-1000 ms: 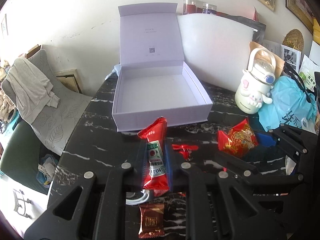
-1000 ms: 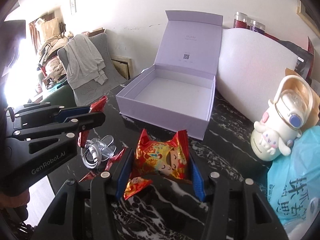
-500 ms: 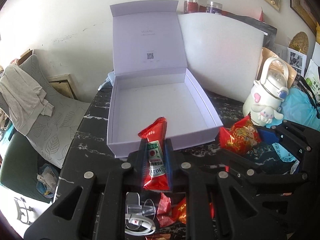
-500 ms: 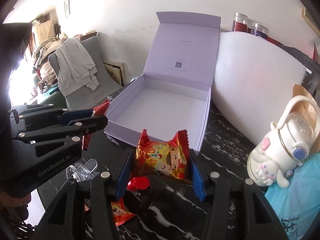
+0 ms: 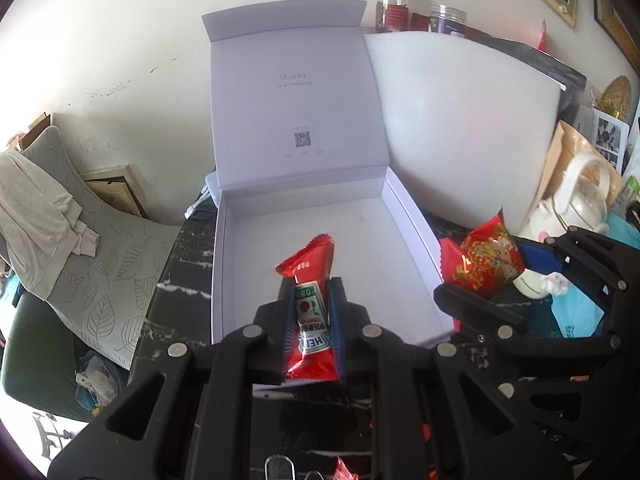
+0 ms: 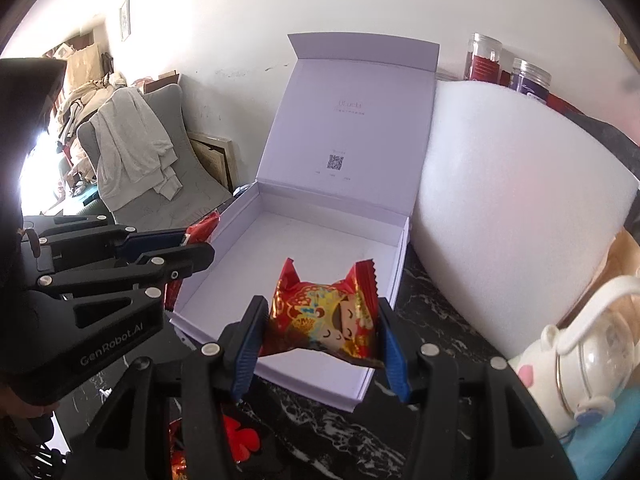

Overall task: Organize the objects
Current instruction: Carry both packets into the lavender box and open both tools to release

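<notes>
A lavender gift box [image 5: 404, 208] [image 6: 394, 258] stands open on the black marble table, lid upright, nothing inside. My left gripper [image 5: 311, 300] is shut on a red ketchup sachet [image 5: 310, 280], held over the box's front edge. My right gripper [image 6: 322, 320] is shut on a red and gold snack packet [image 6: 324, 316], held above the box's front right corner. In the left wrist view the right gripper [image 5: 480, 296] and its packet [image 5: 486, 258] hang beside the box's right wall. The right wrist view shows the left gripper [image 6: 192, 248] at the box's left wall.
A white foam sheet [image 5: 460, 128] [image 6: 516, 208] leans behind the box. A white cartoon bottle [image 6: 580, 356] and blue bag [image 5: 576, 312] sit at right. Red wrappers [image 6: 240, 436] and a clear clip [image 5: 280, 470] lie on the table [image 6: 436, 312] below the grippers. A draped chair [image 5: 80, 236] stands left.
Both grippers have moved forward and up with their packets, from above the table in front of the box to over its front edge. The box now looms larger.
</notes>
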